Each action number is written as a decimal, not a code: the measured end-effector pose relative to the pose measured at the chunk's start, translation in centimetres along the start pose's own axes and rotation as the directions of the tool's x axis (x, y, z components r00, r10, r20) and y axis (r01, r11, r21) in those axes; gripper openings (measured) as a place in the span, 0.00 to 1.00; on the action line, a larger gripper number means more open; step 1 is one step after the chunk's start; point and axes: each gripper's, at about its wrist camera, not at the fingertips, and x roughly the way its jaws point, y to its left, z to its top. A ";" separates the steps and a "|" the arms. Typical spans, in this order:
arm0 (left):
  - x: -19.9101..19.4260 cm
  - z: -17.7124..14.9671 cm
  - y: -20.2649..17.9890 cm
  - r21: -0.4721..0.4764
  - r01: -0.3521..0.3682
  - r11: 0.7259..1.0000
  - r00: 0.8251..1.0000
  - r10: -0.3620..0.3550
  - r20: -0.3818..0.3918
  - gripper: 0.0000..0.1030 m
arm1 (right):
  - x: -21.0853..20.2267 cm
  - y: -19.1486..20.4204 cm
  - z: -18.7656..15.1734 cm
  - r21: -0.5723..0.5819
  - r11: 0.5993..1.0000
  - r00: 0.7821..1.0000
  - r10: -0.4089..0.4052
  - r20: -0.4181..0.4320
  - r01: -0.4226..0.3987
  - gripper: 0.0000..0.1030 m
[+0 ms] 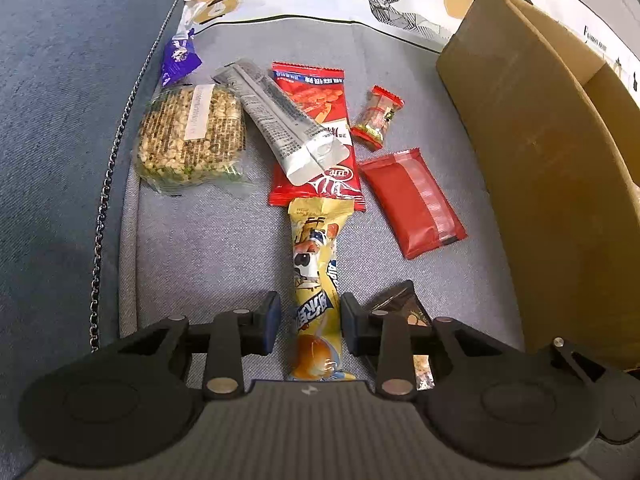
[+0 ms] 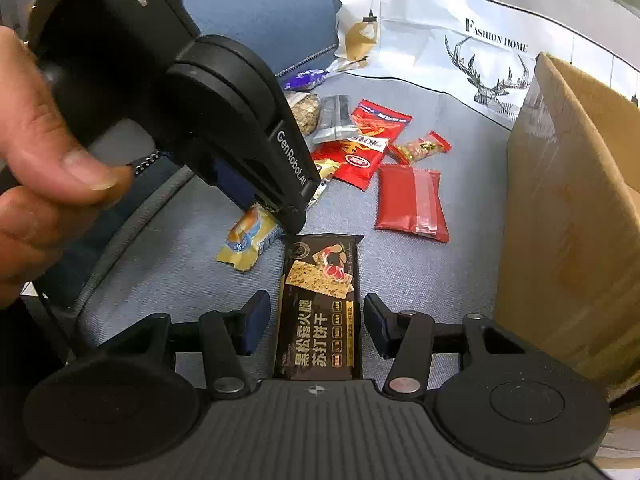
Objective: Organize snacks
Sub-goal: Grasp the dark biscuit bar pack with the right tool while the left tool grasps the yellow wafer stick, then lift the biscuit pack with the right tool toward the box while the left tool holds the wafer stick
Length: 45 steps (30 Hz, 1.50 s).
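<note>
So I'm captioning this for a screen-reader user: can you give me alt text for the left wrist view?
The left gripper straddles a long yellow snack packet lying on a grey cushion, its jaws open on either side. Beyond lie red packets, a silver sachet and a clear-wrapped grain cake, with a cardboard box at right.

The black cracker packet (image 1: 400, 304) is mostly hidden behind the left gripper's (image 1: 310, 322) finger at about 5 o'clock. The cardboard box (image 1: 540, 160) runs off the frame at 3 o'clock – packet text's too small to read.

Snack packets lie flat on grey fabric: a yellow stick pack (image 1: 318, 292), a black cracker pack (image 2: 320, 312).
</note>
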 end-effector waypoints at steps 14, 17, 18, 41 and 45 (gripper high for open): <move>-0.1 -0.2 0.0 0.008 -0.006 1.000 1.000 0.006 0.001 0.35 | -0.1 -1.0 0.1 0.048 0.997 0.999 -0.054 0.000 0.054 0.40; -0.1 -0.2 0.0 0.008 -0.006 1.000 1.000 0.006 0.001 0.35 | 0.3 -1.3 -0.1 0.065 0.997 0.998 -0.050 -0.025 0.052 0.41; -0.1 -0.2 0.0 0.007 -0.006 1.000 1.000 0.006 0.001 0.35 | 0.3 -1.3 -0.1 0.068 0.996 0.998 -0.048 -0.027 0.049 0.41; 0.1 -0.1 -0.1 0.025 -0.016 1.000 1.000 0.016 0.000 0.36 | 0.3 -1.4 -0.3 0.063 0.996 0.998 -0.061 -0.020 0.062 0.41; 0.1 -0.1 -0.2 0.025 -0.016 1.000 1.000 0.016 0.000 0.36 | 0.2 -1.3 -0.4 0.066 0.995 0.997 -0.070 -0.012 0.071 0.40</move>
